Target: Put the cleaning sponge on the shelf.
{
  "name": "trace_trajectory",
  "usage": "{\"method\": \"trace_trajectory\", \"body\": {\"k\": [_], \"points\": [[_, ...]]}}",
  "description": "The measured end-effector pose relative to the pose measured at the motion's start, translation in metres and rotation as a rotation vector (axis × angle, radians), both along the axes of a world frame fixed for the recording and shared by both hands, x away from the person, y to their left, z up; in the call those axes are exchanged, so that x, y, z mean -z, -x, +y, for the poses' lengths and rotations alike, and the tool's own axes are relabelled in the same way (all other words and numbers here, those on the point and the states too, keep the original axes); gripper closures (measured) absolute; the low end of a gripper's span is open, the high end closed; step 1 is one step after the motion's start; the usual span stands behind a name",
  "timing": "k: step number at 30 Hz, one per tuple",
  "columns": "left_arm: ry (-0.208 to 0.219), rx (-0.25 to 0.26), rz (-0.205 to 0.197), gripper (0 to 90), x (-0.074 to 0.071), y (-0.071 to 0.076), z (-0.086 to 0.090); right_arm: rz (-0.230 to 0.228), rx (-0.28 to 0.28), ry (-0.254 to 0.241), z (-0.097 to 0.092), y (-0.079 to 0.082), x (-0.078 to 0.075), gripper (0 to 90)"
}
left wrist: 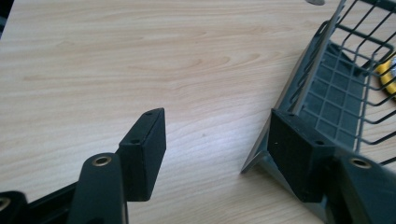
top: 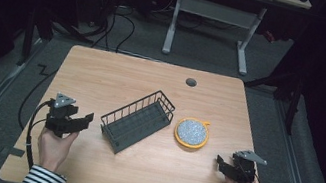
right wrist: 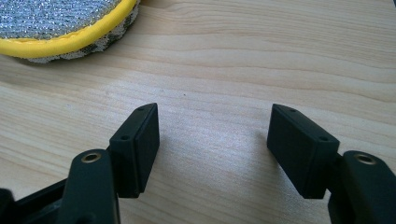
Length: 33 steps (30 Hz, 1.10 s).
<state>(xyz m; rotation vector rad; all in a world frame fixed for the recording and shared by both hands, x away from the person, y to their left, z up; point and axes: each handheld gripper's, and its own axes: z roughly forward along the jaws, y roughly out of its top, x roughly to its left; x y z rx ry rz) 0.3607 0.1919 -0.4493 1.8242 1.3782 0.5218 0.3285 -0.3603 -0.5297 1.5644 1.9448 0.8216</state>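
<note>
Both hands at table's near edge: left gripper (top: pixel 75 122) & right gripper (top: pixel 227 166), jaws spread, empty. Basket (top: pixel 138 120) centre, scourer (top: pixel 191 132) beside it. Likely pre-grasp; next probably needs reach to scourer.

Wire basket (top: pixel 138 120) — round scourer (top: pixel 191 132) beside

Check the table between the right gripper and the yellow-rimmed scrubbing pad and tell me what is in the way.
Nothing visible is. The right gripper, jaws open, faces bare table all the way to the scrubbing pad; the wire basket sits beyond the pad.
</note>
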Motion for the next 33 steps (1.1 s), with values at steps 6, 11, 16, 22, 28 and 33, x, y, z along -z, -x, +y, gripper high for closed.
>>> {"method": "trace_trajectory", "body": {"k": [6,11,16,22,28,33], "points": [[0.0,-0.013,0.013,38.0,0.017,0.006,0.008,0.0,0.001,0.0,0.0,0.0,0.0,34.5],[0.029,0.016,-0.001,38.0,0.033,0.007,0.012,0.0,0.001,0.001,0.0,0.0,0.0,34.6],[-0.015,0.01,0.032,38.3,0.056,0.005,0.013,-0.001,0.002,0.001,0.0,0.0,0.0,34.6],[-0.014,-0.034,0.05,38.4,0.069,0.004,0.016,0.0,0.003,0.001,0.0,0.0,0.0,34.6],[-0.038,-0.079,0.066,38.2,0.078,0.0,0.019,0.0,-0.008,-0.009,0.0,0.0,0.0,37.5],[-0.052,-0.106,0.063,38.2,0.083,-0.003,0.02,0.0,-0.007,-0.008,0.0,0.0,0.0,37.5]]}}
